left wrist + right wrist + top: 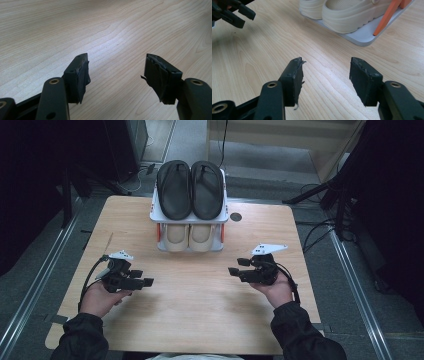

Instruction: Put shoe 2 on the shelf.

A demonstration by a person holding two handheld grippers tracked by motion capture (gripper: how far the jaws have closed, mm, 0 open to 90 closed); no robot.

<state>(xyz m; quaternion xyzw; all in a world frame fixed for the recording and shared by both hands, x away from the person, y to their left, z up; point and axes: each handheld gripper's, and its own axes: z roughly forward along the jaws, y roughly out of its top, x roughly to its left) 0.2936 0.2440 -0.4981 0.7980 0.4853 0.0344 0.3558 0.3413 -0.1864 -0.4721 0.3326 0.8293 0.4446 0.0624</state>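
Facing cream clogs [342, 15] up close: right hand-held gripper [325, 75] view.

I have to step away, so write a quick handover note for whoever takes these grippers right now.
Left gripper: open, empty, low over the bare wooden table, near its left side.
Right gripper: open, empty, pointing towards the rack.
Small white two-tier shoe rack with orange side struts: far middle of the table. Black flip-flop sandals lie side by side on its top shelf; cream clog shoes sit as a pair on the lower shelf.
Done: all four shoes are racked.
Left: nothing is held; probably the nearer cream pair comes next.
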